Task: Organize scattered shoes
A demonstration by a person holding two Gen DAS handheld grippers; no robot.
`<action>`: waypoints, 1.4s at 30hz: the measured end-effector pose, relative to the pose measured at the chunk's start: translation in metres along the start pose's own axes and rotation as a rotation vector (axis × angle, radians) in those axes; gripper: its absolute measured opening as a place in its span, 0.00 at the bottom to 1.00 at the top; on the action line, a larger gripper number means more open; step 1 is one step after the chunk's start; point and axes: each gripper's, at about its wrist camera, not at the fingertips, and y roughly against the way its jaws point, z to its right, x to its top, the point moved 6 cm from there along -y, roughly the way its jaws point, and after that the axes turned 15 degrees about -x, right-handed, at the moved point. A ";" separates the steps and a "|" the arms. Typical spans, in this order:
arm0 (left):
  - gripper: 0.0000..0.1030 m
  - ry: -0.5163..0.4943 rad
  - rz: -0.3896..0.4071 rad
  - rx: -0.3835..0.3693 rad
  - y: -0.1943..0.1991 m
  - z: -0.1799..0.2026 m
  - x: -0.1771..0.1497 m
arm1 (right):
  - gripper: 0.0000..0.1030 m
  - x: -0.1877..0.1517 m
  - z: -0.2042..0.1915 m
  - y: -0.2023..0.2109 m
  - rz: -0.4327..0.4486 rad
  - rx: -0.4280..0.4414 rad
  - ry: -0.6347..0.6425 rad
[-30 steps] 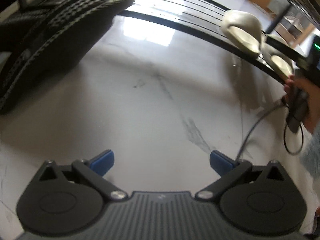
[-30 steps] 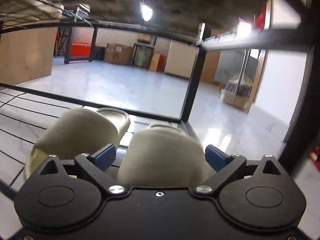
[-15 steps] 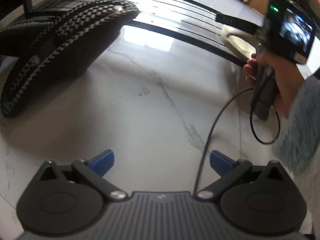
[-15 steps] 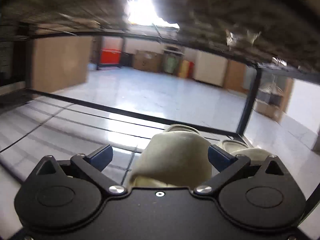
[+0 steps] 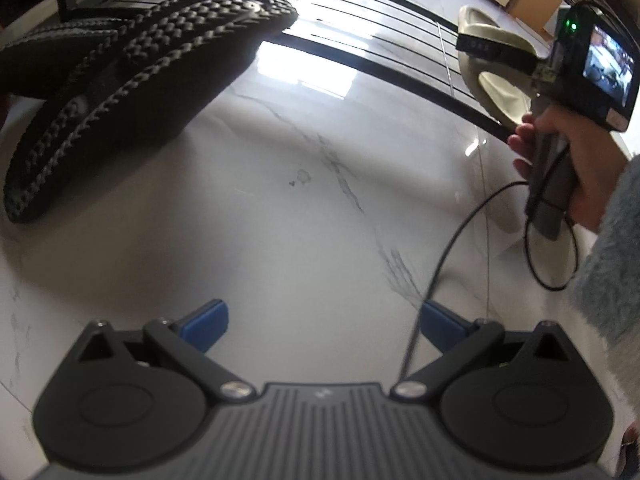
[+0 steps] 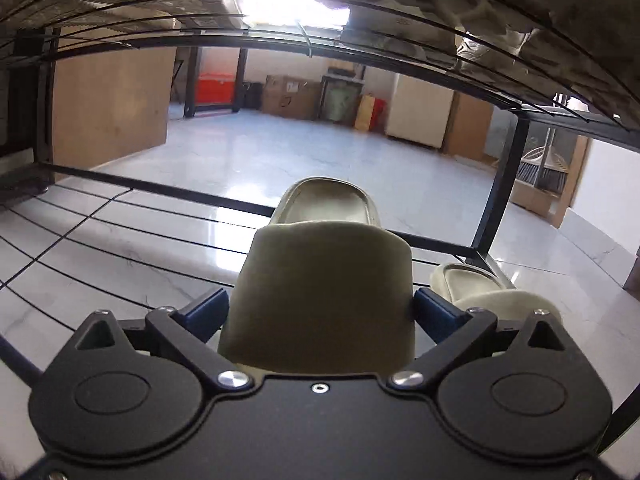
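Observation:
My right gripper (image 6: 320, 308) has its blue pads against both sides of a beige slide slipper (image 6: 324, 280), over the bottom wire shelf (image 6: 120, 236) of a black shoe rack. A second beige slipper (image 6: 476, 284) lies on the shelf at the right. In the left wrist view the right gripper's handle (image 5: 560, 168) and a beige slipper (image 5: 496, 92) show at the right. My left gripper (image 5: 320, 322) is open and empty above the marble floor (image 5: 280, 220). Black ridged slippers (image 5: 120, 84) lie piled at the upper left, partly on the rack's edge.
A black cable (image 5: 440, 264) hangs from the right handle across the floor. The rack's upright post (image 6: 500, 192) stands at the right. An upper wire shelf (image 6: 440, 40) with shoes is overhead. Boxes and cabinets line the far wall.
The right gripper has swung left along the shelf with a beige slipper between its pads; the other slipper now lies at its right. The left gripper has drawn back a little.

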 end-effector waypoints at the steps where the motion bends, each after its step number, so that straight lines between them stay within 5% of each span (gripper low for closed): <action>1: 0.99 -0.001 -0.001 -0.002 -0.001 0.000 0.000 | 0.96 0.001 0.004 0.000 0.012 -0.012 0.010; 13: 0.99 0.014 -0.014 -0.004 -0.004 -0.001 0.001 | 1.00 -0.011 0.007 -0.004 0.004 -0.012 0.072; 20: 0.99 -0.003 0.007 -0.010 0.007 0.008 0.003 | 1.00 -0.008 0.025 0.024 -0.013 -0.014 -0.092; 25: 0.99 -0.075 0.042 -0.009 0.037 0.024 0.004 | 1.00 -0.007 0.049 0.094 0.023 0.005 -0.168; 31: 0.99 -0.195 0.093 -0.006 0.081 0.047 0.005 | 1.00 -0.030 0.106 0.225 0.064 -0.014 -0.308; 35: 0.99 -0.294 0.146 0.061 0.113 0.051 0.001 | 1.00 -0.056 0.126 0.299 0.061 -0.047 -0.338; 42: 0.99 -0.385 0.203 0.143 0.163 0.050 0.001 | 1.00 -0.071 0.125 0.365 0.033 -0.038 -0.457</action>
